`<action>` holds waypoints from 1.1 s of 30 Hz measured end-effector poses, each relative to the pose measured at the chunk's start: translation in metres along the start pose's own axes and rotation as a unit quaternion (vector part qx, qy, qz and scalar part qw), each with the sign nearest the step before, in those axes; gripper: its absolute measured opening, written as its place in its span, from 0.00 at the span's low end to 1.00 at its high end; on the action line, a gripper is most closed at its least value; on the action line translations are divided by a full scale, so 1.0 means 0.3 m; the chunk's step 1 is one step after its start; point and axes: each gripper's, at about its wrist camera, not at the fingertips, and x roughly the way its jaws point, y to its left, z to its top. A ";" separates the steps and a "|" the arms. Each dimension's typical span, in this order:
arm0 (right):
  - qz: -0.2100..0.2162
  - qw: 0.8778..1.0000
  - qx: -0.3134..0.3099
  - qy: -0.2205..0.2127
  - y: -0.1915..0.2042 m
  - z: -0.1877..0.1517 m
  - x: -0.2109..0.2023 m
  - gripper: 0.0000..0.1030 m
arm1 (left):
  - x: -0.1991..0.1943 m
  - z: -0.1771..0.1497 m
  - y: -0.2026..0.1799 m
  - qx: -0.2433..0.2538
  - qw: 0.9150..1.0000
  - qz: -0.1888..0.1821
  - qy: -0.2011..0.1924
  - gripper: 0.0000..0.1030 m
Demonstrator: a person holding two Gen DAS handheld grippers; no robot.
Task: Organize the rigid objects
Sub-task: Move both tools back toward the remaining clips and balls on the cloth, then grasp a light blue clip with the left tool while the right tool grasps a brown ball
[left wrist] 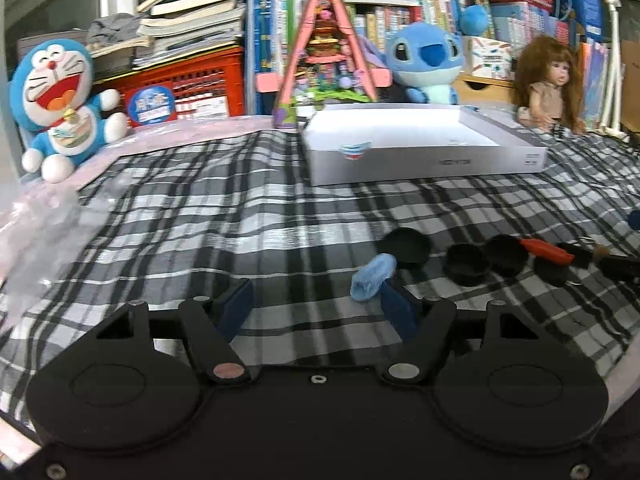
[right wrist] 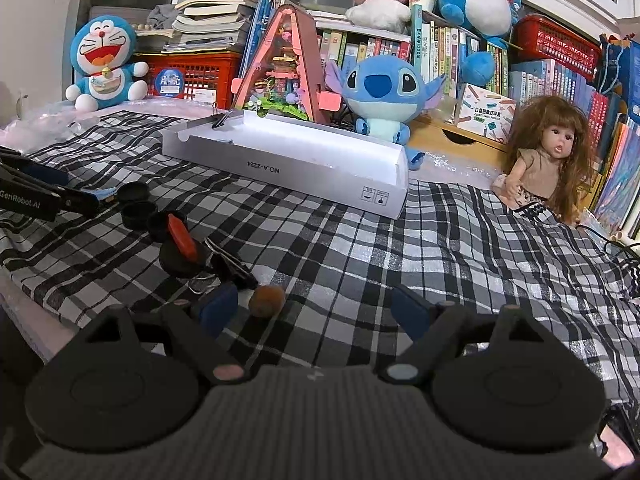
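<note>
Both my jaws gape empty. The brown ball lies lower left of centre, just beside my right gripper's left finger; the white box waits beyond.

Black caps, an orange piece (possibly a clip) and a brown ball lie clustered before the white box.

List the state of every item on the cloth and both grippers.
Left gripper: open, empty.
Right gripper: open, empty.
White box: open, binder clip on its rim.
Black caps: loose on the cloth.
Blue piece: lying by the left gripper's finger.
Brown ball: resting on the cloth.
</note>
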 end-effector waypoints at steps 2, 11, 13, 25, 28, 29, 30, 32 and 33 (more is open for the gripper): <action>0.000 1.000 0.002 0.002 0.001 0.000 0.003 0.87 | 0.005 0.002 0.010 0.000 1.000 0.023 0.001 0.67; -0.024 1.000 0.008 0.001 0.007 -0.001 0.012 0.87 | -0.001 0.010 0.019 -0.021 0.999 0.024 -0.003 0.67; -0.018 1.000 0.013 0.003 0.006 -0.004 0.012 0.85 | -0.006 0.008 -0.003 -0.015 1.000 0.013 -0.008 0.67; -0.004 0.999 0.032 -0.002 0.032 -0.021 0.006 0.55 | 0.034 0.020 -0.104 -0.009 1.000 -0.005 -0.011 0.64; 0.001 0.999 0.033 -0.006 0.037 -0.019 0.006 0.46 | 0.038 0.024 -0.107 -0.011 1.000 -0.020 -0.008 0.43; 0.003 0.999 0.033 -0.006 0.039 -0.018 0.006 0.44 | 0.037 0.025 -0.109 -0.008 1.000 -0.021 -0.009 0.36; 0.006 0.999 0.033 -0.004 0.041 -0.016 0.007 0.34 | 0.036 0.028 -0.112 -0.005 1.000 -0.019 -0.009 0.35; 0.008 0.999 0.033 0.002 0.047 -0.014 0.010 0.19 | 0.032 0.030 -0.116 -0.001 1.000 -0.019 -0.010 0.35; 0.009 0.999 0.034 0.002 0.050 -0.012 0.009 0.18 | 0.029 0.031 -0.117 -0.001 1.000 -0.021 -0.009 0.35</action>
